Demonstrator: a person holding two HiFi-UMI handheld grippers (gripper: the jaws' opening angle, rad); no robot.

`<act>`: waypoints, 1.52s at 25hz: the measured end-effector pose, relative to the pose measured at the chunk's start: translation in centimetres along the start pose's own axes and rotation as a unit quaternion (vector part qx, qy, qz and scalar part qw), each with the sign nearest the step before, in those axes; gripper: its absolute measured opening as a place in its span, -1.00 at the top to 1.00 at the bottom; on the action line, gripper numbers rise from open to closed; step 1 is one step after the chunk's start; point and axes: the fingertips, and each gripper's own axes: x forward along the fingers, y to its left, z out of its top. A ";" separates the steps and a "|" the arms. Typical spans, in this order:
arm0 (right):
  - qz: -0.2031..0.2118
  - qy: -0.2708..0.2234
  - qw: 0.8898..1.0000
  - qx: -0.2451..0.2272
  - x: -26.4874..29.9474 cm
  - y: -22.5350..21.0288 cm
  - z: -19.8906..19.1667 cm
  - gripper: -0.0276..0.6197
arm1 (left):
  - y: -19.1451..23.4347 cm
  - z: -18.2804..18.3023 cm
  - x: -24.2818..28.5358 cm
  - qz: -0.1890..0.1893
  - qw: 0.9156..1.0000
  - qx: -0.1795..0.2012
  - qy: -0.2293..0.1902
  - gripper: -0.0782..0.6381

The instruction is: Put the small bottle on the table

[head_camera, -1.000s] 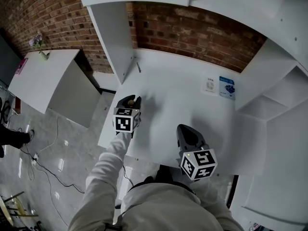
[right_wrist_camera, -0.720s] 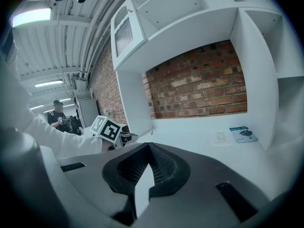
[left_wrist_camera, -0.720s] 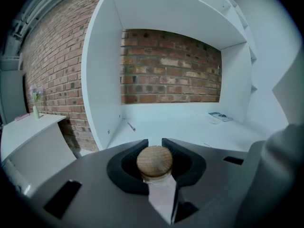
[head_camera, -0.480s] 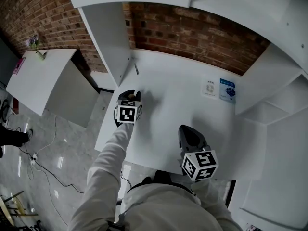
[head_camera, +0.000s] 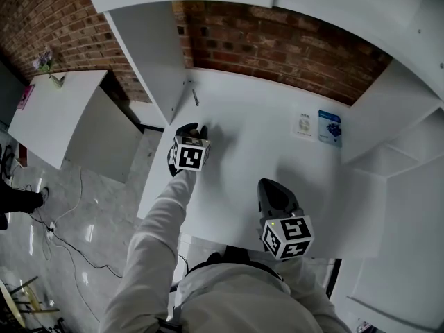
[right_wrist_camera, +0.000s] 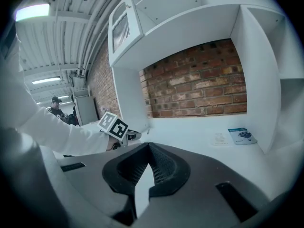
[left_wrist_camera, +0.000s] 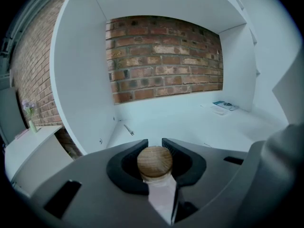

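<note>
Snugly, the small bottle (left_wrist_camera: pixel 155 162) sits clamped inside the left claw (left_wrist_camera: pixel 154 142).

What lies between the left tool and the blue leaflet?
In the head view, only a white card beside the blue leaflet; from the left tool to it the table is bare.

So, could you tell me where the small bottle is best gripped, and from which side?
On the clear body of the small bottle, just under its round wooden stopper, coming from the side, as the left gripper holds it. The body is narrow enough to fit between the jaws, and the wider stopper above them should keep it from slipping through.
</note>
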 end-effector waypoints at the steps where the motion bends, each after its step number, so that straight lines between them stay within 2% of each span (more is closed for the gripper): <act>1: -0.001 0.001 1.000 -0.002 0.1 -0.1 0.0 0.83 | 0.0 0.1 0.2 0.000 1.000 0.002 0.000 0.49; 13: -0.012 0.009 1.000 0.005 0.3 -1.4 -0.5 0.83 | 1.0 1.4 2.3 0.005 1.000 0.002 -0.004 0.48; 17: -0.013 0.012 1.000 0.009 0.4 -1.6 -0.7 0.83 | 1.4 2.1 1.9 0.015 1.000 -0.005 -0.019 0.41; 20: -0.011 0.013 1.000 0.010 0.5 -1.7 -0.8 0.83 | 1.9 2.9 0.5 0.029 0.999 -0.003 -0.031 0.28; 25: -0.009 0.015 1.000 0.011 0.6 -1.8 -1.0 0.83 | 1.1 3.5 -0.5 0.023 0.998 0.003 -0.063 0.19; 33: 0.000 0.008 1.000 0.010 0.5 -1.1 -0.8 0.83 | 0.4 4.5 -4.6 0.029 0.993 -0.042 -0.106 0.17; 38: 0.005 0.005 1.000 0.006 0.6 -0.5 -0.7 0.83 | 0.4 3.6 -8.0 0.030 0.988 -0.077 -0.129 0.18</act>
